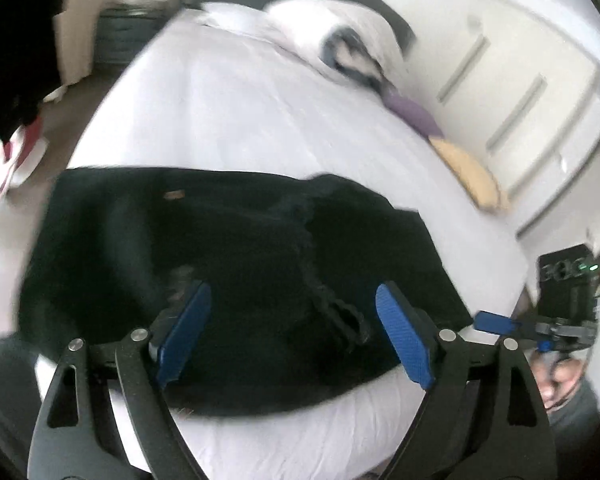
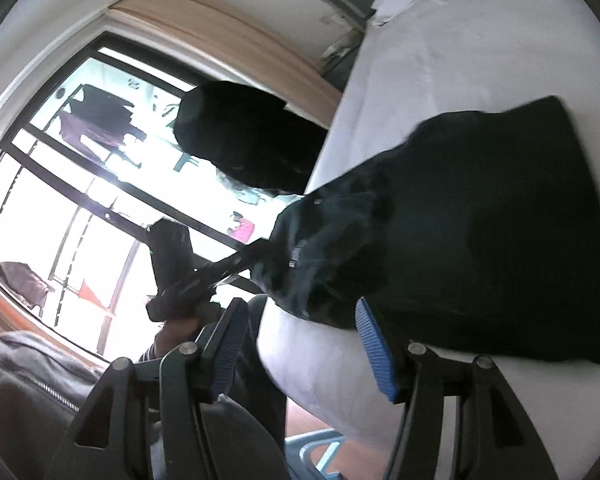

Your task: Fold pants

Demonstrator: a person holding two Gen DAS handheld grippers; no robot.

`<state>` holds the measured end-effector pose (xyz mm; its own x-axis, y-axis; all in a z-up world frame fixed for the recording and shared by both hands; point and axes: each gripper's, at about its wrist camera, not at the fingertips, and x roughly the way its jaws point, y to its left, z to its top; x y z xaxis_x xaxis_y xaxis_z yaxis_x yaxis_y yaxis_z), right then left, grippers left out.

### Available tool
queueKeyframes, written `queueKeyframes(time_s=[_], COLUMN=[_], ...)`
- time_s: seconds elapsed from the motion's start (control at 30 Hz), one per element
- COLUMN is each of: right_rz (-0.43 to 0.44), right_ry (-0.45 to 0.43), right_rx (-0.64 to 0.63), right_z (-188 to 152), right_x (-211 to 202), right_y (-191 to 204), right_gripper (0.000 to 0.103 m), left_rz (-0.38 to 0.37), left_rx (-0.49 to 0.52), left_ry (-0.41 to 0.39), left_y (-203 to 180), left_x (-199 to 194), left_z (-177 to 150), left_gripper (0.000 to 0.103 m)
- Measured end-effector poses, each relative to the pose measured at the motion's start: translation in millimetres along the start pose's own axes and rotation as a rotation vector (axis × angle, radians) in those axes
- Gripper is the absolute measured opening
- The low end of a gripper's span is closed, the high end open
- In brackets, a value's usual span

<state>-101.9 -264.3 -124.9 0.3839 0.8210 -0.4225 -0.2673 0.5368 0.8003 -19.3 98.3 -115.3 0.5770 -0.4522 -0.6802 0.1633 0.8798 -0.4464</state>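
Two views. From the left wrist, black pants (image 1: 236, 264) lie folded and rumpled on the white bed (image 1: 236, 112); the left gripper (image 1: 294, 334) hangs released above them, blur hiding seams. From the right wrist, the right gripper (image 2: 298, 350) gapes empty at the bed's edge, the pants' near end a dark smear.

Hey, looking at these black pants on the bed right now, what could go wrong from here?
1. The black pants lie bunched near the white bed's near edge, so they could slide off.
2. Both the left gripper and the right gripper are open and hold nothing; the fold may loosen.
3. The drawstring lies loose and might snag a finger.
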Motion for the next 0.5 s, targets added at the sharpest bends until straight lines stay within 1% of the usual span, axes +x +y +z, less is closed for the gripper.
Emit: queueKeyframes(time_s=[0.07,0.1,0.17,0.2,0.27,0.3,0.37,0.5], right_rz=[0.022,0.032,0.045,0.05,0.066,0.077,0.083,0.096], right_ry=[0.002,0.004,0.004,0.004,0.002,0.003,0.006,0.006], right_rx=[-0.004,-0.003,0.0,0.004,0.019,0.026,0.028,0.034], right_z=[3,3,4,5,4,4,4,5], right_x=[16,26,40,46,55,59,62,64], right_y=[7,11,15,17,20,23,25,28], right_gripper=[0.06,0.06,0.06,0.06,0.06,0.06,0.06,0.06], left_rz=[0.023,0.033,0.05,0.054,0.032,0.02,0.001,-0.011], left_rx=[-0.08,-0.139,-0.216,-0.274,-0.374,-0.433,-0.514,-0.613], left_ry=[-0.018,-0.032,-0.052,-0.071,-0.105,-0.116,-0.117,-0.094], left_y=[24,41,61,74,96,109,126,150], left_x=[-20,-31,-43,-51,-60,-61,-57,-41], left_z=[-9,-17,-25,-31,-37,-39,-43,-50], left_gripper=[0.085,0.085,0.085,0.085,0.085,0.085,0.085,0.085])
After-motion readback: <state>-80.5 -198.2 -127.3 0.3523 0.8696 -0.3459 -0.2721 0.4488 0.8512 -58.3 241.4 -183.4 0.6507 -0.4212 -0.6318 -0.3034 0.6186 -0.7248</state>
